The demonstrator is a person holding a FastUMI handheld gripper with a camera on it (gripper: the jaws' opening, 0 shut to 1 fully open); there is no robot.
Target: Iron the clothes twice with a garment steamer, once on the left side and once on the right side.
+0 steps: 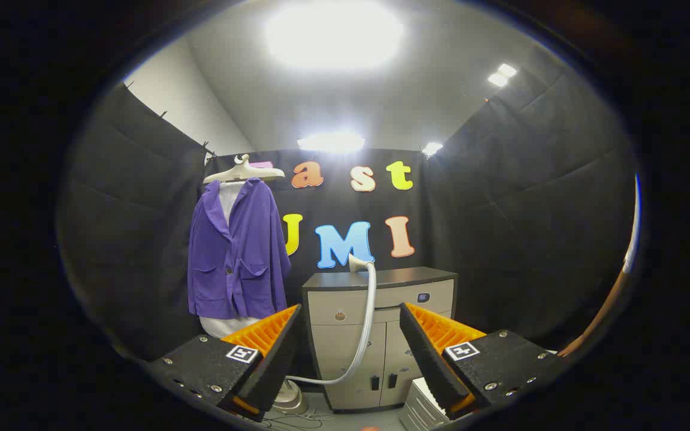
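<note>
The white steamer head [356,263] rests on the grey two-door cabinet [381,335], its pale hose [368,323] curving down to a base [290,400] half hidden behind one finger. The gripper [350,347] hangs spread wide, level, grasping nothing, facing the cabinet. Left of the cabinet hangs a purple jacket [237,257] on a cream hanger [243,172].

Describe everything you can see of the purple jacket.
The purple jacket hangs upright on a pale hanger against the black booth wall, beyond the open gripper and beside the cabinet. It looks like soft woven cloth, with a lapel collar, two patch pockets low on the front and what seem to be small dark buttons. It is worn open at the neck over a white form, which also shows below the hem. Nothing else touches it.
</note>
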